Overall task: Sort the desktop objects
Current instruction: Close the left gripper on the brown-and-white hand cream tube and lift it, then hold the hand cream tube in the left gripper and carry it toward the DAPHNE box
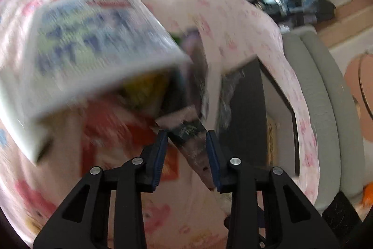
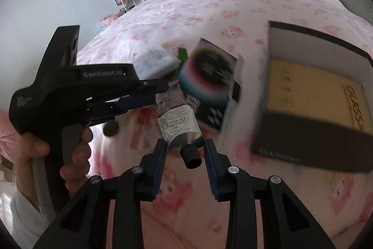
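The tube (image 2: 179, 127) is held at both ends over the pink bed (image 2: 244, 6), long axis running away from the right gripper (image 2: 185, 151), whose half-open fingers flank the capped end. The left gripper (image 1: 186, 146) appears to pinch the crimped tail. The open box (image 2: 310, 95) lies just right.
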A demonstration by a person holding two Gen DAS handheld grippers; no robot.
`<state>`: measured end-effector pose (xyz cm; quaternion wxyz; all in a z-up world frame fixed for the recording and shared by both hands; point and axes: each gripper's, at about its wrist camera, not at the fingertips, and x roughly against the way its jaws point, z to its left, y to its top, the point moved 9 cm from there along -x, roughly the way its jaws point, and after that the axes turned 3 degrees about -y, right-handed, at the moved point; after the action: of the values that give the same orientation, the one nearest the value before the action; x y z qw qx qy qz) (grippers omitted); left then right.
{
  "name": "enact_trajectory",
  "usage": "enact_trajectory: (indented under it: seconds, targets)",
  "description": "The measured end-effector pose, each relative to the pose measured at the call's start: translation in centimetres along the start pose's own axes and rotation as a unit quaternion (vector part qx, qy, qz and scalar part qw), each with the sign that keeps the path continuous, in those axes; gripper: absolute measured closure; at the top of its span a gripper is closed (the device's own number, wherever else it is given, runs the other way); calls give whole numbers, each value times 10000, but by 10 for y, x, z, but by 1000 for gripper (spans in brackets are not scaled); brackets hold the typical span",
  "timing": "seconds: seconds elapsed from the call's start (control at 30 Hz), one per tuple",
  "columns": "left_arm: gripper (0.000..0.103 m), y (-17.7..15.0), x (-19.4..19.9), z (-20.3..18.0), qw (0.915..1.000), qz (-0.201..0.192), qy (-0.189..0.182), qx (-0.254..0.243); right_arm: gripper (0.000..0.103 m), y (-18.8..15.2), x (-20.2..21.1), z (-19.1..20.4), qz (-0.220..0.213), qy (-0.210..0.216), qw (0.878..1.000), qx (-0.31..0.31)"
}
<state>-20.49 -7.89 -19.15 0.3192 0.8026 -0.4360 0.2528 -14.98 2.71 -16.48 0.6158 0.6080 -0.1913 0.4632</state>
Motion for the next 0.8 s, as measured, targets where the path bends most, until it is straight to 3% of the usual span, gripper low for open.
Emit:
enact_trajectory:
  seconds: [0.17,0.27,0.37,0.6,0.8]
  targets:
    - [68,-50,-28,-17,9978,601,132,-247,74,-33,4,-29,178,-49,9996,-201]
    - [65,-70,-45,-22,9938,864,463,-524,74,-48,3,-47,258,-11,9988,-428]
    - [62,-80,-56,-22,9925,1050,452,-432,74,-63,-2,-56,381,99,9972,-632]
    - [62,-96,-61,-17,9911,1097,634,-408,75,-89,-11,-65,671,183,9943,-805]
    - [62,-108,-59,-14,9913,992,776,-376,74,-72,6,-78,345,243,9949,-918]
